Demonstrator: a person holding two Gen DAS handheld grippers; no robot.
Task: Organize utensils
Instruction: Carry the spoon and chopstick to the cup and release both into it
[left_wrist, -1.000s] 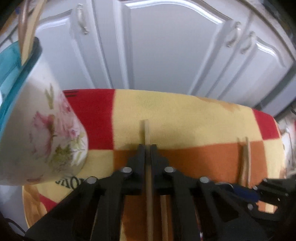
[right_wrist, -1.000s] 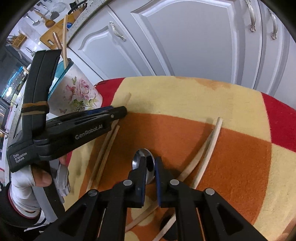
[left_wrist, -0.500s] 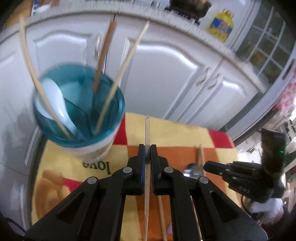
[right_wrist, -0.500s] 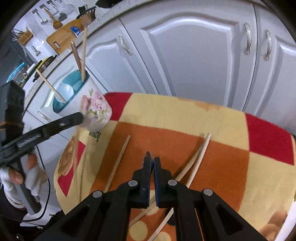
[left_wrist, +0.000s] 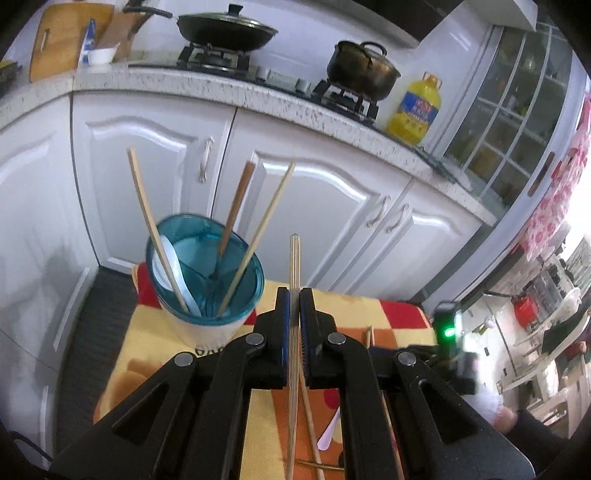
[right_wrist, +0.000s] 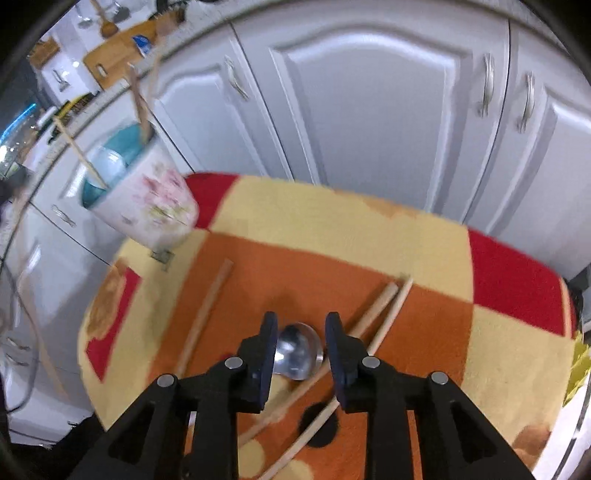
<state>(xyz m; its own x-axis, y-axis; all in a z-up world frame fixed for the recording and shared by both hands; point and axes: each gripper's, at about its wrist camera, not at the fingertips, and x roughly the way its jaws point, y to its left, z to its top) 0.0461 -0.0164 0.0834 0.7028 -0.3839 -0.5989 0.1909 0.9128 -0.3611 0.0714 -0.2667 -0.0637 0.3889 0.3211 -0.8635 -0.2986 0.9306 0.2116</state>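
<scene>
The left tongs (left_wrist: 294, 295), clamped on an upright chopstick (left_wrist: 294, 266), sit just right of the cup (left_wrist: 205, 275), while the right tongs (right_wrist: 300, 326) are opening, seemingly astride a spoon (right_wrist: 297, 350).

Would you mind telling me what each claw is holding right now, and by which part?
The left claw is shut on a chopstick, gripped along its shaft with the tip poking past. The right claw holds nothing: it is opening around the spoon bowl lying on the cloth.
</scene>
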